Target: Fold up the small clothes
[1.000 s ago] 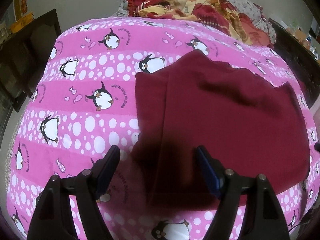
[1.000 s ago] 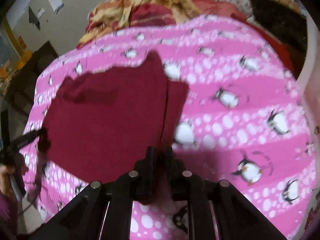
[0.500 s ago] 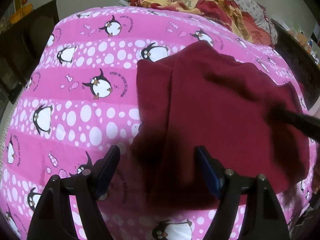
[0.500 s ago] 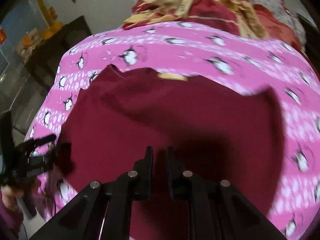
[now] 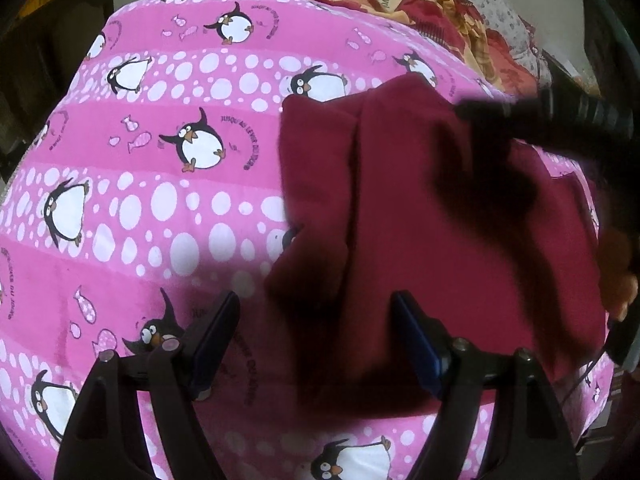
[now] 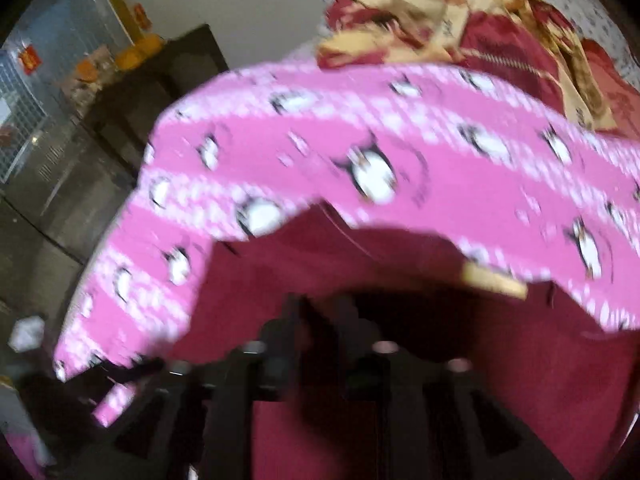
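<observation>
Left wrist view: item, one maroon garment (image 5: 440, 220), small, lying mostly flat on a bed covered by a pink penguin-print sheet (image 5: 160, 200), toward the sheet's right side. One lengthwise fold is already seen, with a narrower panel left showing along its left edge. A heap of red-and-yellow bedding (image 5: 420, 8) is noted beyond it, apart.

Left gripper (image 5: 316, 340): jaws held wide apart above the garment's near left corner; nothing is gripped, and no pad is pressed on cloth.

Right gripper (image 6: 320, 316): jaws are opening; the picture is blurred, but nothing is seen between them. It is poised above the garment's far side, near a tan label (image 6: 494, 280) at the edge.

Handling, judged: light, soft, limp knit; no stiffness to be relied on, so unsupported spans will sag. Not fragile; not slippery against cotton.

Hold recommended: corners or hem edges, both layers pinched together, one corner per gripper, so that the fold is carried over evenly.
</observation>
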`<control>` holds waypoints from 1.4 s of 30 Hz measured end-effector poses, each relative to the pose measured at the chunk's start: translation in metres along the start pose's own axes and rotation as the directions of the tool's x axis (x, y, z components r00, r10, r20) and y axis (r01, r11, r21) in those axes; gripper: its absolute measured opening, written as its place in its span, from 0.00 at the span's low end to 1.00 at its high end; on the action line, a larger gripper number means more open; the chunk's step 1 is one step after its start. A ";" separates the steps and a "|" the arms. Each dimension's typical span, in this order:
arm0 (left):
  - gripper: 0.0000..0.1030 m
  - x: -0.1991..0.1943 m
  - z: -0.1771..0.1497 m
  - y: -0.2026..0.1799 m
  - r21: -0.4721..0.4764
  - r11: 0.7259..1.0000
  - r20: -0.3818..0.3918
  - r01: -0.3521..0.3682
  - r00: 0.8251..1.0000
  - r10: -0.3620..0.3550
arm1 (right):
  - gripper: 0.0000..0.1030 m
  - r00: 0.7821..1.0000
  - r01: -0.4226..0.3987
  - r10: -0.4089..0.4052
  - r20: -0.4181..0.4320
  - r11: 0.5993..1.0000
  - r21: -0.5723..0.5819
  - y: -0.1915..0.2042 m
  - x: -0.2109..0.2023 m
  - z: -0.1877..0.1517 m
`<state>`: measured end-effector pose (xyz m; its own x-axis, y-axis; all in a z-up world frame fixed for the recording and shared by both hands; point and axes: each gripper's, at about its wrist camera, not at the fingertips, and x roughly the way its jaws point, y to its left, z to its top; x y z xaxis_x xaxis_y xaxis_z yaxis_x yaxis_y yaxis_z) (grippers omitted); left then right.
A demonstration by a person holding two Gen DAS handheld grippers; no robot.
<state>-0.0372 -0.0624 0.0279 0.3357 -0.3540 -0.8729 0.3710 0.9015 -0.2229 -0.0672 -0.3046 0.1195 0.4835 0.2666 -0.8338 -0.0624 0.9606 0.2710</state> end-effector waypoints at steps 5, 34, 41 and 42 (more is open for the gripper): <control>0.78 0.000 -0.002 0.001 -0.015 1.000 0.004 -0.001 1.000 0.001 | 0.56 0.998 -0.014 0.017 -0.067 0.999 0.046 0.012 0.041 0.020; 0.79 0.001 0.002 0.001 -0.034 0.999 0.002 0.005 1.000 -0.005 | 0.49 1.000 0.020 -0.020 0.004 1.000 -0.010 -0.001 0.015 0.002; 0.79 0.004 0.001 -0.005 -0.036 0.999 -0.002 -0.018 1.000 0.018 | 0.41 0.988 0.154 -0.152 -0.033 0.986 0.065 -0.051 0.030 -0.007; 0.79 0.003 0.002 -0.006 -0.037 0.999 -0.004 -0.017 1.000 0.016 | 0.41 0.990 0.143 -0.142 -0.023 0.987 0.068 -0.050 0.024 -0.008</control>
<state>-0.0370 -0.0697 0.0270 0.3382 -0.3381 -0.8783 0.3327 0.9159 -0.2244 -0.0594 -0.3459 0.0821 0.4673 0.1293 -0.8746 0.0668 0.9813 0.1808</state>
